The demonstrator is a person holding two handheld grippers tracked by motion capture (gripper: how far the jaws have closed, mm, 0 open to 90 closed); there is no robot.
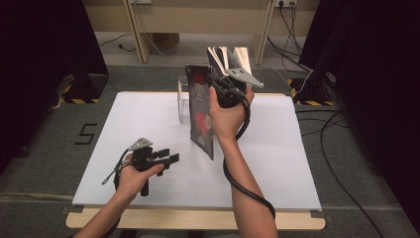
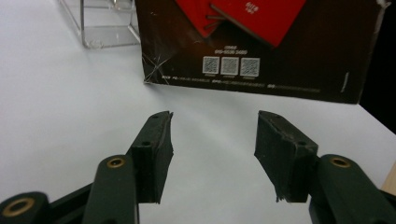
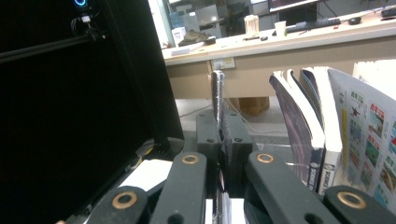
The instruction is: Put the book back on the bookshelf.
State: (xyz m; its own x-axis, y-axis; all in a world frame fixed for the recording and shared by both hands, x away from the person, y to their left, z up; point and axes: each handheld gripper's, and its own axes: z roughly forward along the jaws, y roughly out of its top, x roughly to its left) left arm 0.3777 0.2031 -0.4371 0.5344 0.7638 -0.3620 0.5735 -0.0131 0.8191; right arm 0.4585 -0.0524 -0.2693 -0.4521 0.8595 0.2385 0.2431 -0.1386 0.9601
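Dark booklet [image 1: 200, 111], red panels on cover: held upright above white table sheet [image 1: 148, 124], top edge pinched in right gripper [image 1: 225, 88]; jaws closed tight on it. 
Clear acrylic stand [image 1: 182, 101]: just behind booklet, w/ more booklets [image 1: 230, 57] fanned at rear. 
Left gripper [image 1: 171, 158]: near front-left, jaws wide, nothing between, pointing toward booklet's lower edge.

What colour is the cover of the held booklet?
Dark brown with red panels, on the booklet; clearest in the left gripper view.

Black grippers with brass rivets, grey plates, black cables; bare forearms.
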